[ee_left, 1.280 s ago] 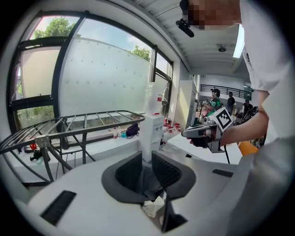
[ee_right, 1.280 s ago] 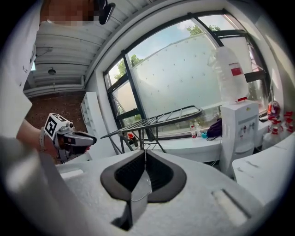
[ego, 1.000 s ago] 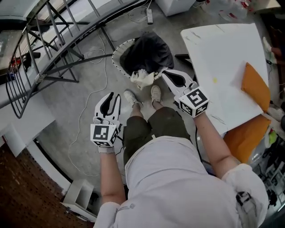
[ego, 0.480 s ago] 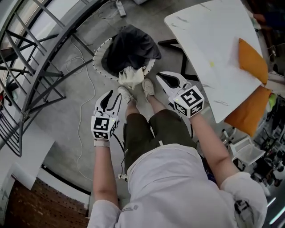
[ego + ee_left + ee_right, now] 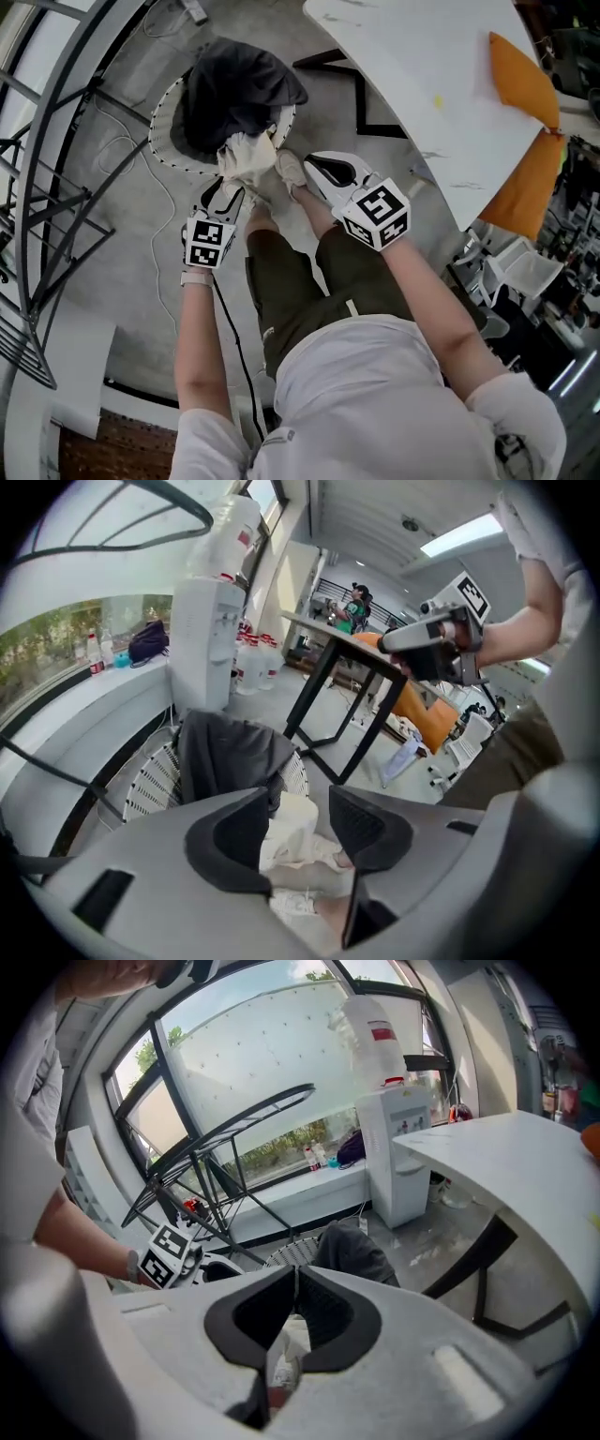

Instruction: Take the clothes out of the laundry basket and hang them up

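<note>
Flanking laundry basket (image 5: 157, 131): table (image 5: 422, 75), drying rack (image 5: 47, 204)

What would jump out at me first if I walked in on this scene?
A round white laundry basket sits on the floor by the person's feet, with a dark garment heaped in it and a cream garment spilling over its near rim. The left tool points at the cream garment, its jaws just opened; the cloth lines up with the gap but is not gripped. The right tool, beside it, is shut.
</note>
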